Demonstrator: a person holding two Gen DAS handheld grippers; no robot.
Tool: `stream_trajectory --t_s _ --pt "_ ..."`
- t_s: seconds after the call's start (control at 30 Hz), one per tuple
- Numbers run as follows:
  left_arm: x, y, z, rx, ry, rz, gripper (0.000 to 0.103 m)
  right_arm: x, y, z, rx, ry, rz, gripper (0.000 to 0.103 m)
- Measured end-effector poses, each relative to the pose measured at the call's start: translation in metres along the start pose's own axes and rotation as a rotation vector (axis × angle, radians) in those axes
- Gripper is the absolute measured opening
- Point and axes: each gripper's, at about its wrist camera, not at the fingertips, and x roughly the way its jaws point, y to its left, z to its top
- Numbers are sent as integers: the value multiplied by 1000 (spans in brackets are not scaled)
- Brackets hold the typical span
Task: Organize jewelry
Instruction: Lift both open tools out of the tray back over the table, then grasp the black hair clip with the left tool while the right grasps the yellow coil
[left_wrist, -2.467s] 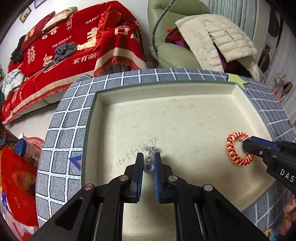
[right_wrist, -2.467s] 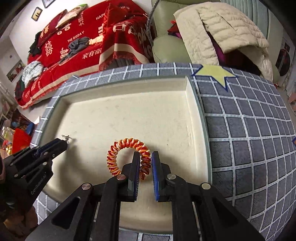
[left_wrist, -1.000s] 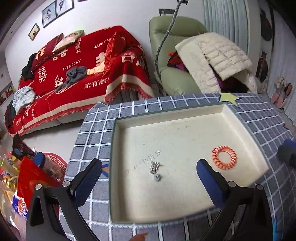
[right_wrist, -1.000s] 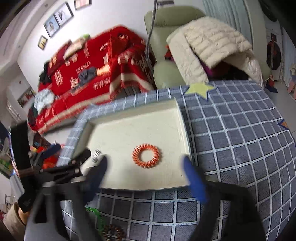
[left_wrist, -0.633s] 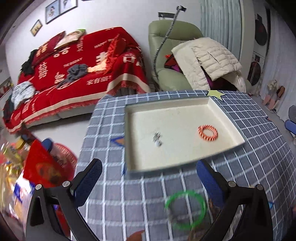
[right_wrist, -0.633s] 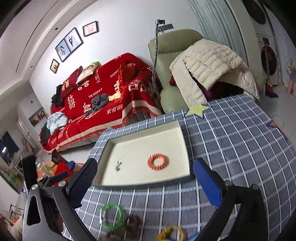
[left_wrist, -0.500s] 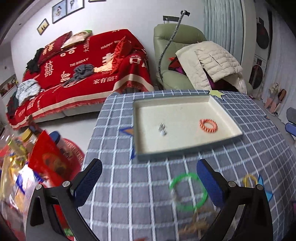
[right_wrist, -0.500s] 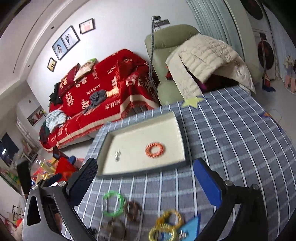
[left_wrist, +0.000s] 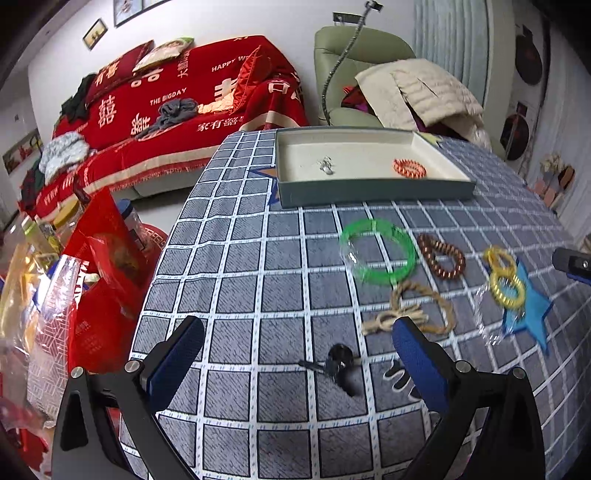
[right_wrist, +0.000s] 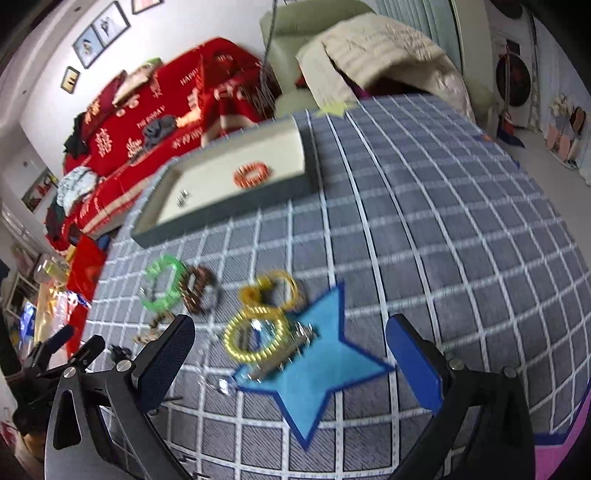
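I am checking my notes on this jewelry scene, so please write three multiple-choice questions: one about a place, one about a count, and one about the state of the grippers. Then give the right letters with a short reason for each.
1. Where does the orange coil bracelet lie?
A. on the blue star patch
B. inside the tray
C. between the fingers of the left gripper

2. How many pieces lie inside the tray?
A. two
B. four
C. none

3. How do the two grippers stand?
A. both open and empty
B. both shut on a bracelet
C. left shut, right open

Answers:
1. B: the orange coil rests on the tray floor near its right wall, far from the blue star patch.
2. A: only the orange coil and the small silver piece are in it; the green bangle and the other rings lie on the checked cloth.
3. A: the left gripper and the right gripper both show wide jaws with nothing between the pads.
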Motion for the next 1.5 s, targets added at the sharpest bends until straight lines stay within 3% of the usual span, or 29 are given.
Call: stream_trajectory --t_s 0.27,0.43,0.5,0.67,0.87,0.97,1.17,1.27,1.33,1.37,1.5 --pt "8 -5 -8 16 26 -2 103 13 -5 4 -32 22 -45 101" --pt "11 -4 -9 4 33 3 103 23 0 14 -57 42 -46 89" --pt "12 -4 -10 5 32 5 103 25 5 16 -70 46 -38 80" --pt "15 -5 -11 2 35 18 103 33 28 21 -136 59 -10 73" --pt "19 -6 -13 -1 50 22 103 52 59 17 -228 107 -14 44" --pt "23 -6 -15 -9 64 20 103 63 59 14 -226 139 -28 40" --pt "27 -7 -20 -9 80 5 89 69 59 11 -230 148 -48 37" --pt "25 -10 -21 -5 76 -12 81 70 57 12 -233 144 -64 24" --pt "24 -12 -22 -2 73 -45 62 69 54 13 -219 143 -54 17" --pt "23 -13 -22 -2 72 -57 58 70 53 15 -214 143 -54 12" --pt "23 -13 -22 1 70 -76 58 64 45 16 -182 121 -29 12"
